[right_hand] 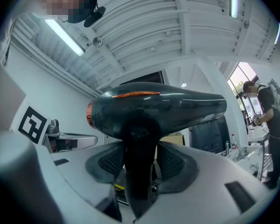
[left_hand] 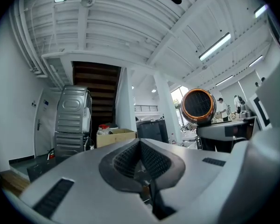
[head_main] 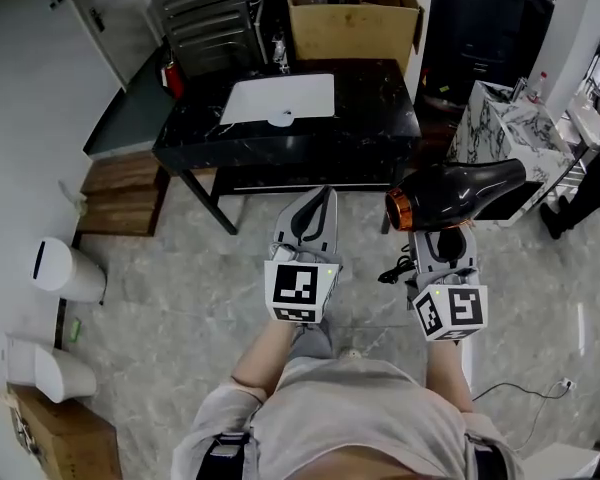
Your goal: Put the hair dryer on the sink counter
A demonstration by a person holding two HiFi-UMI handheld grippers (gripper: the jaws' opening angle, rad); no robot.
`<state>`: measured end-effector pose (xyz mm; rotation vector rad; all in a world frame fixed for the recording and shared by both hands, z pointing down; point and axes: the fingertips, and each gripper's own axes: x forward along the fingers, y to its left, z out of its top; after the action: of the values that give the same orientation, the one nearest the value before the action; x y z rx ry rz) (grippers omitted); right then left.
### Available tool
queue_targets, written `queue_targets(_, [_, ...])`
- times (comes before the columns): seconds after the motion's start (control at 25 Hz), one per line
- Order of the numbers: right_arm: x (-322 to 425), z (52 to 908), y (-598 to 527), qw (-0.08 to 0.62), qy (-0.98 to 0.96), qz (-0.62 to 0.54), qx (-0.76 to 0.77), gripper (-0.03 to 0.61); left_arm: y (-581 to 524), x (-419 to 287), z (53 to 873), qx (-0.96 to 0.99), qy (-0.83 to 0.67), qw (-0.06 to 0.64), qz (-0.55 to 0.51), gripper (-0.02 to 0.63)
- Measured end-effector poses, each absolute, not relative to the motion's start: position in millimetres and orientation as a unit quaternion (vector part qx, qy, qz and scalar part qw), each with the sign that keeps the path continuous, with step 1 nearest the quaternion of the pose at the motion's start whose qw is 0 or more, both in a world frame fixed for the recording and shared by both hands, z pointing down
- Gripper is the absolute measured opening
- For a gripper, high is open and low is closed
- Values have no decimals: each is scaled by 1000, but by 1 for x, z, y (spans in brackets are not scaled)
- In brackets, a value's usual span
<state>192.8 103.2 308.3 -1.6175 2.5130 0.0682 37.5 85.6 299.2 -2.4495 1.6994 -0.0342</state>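
Black with a copper ring at its mouth, the hair dryer (head_main: 460, 190) hangs in the air over the floor, its handle pinched between the pads of the right tool (right_hand: 139, 164) and its barrel lying crosswise above the jaws. Its cord (head_main: 395, 268) dangles beside that tool. The left tool (head_main: 310, 223) is held alongside with its jaws pressed together on nothing. The dark marble table (head_main: 380, 118) with the white basin (head_main: 280, 98) set into it stands ahead of the person, well apart from the dryer, and a cardboard box (head_main: 350, 18) sits behind it. By my reading the pick-up is done and the grip looks firm, but the carry is only part way: the dryer has yet to be brought over the table, lowered onto a bare stretch of stone beside the basin, and let go. The open stone to the right of the basin looks the likeliest place.
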Motion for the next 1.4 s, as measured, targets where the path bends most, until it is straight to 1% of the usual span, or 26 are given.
queue_targets(0.32, [186,317,34,76,825,9,-560,207,8,19,308,-822,565,65,-2,12])
queue_targets(0.6, [160,324,-36,72,802,6,-592,207,-73,-12,312,-835,548,56,3,12])
queue_targets(0.92, [128,320,-115,86,774,6,-627,207,-163,-39,311,-858,509,62,3,12])
queue_targets(1.4, [89,320,-194,73,751,14,-656,207,-245,-68,319,-884,465,58,10,12])
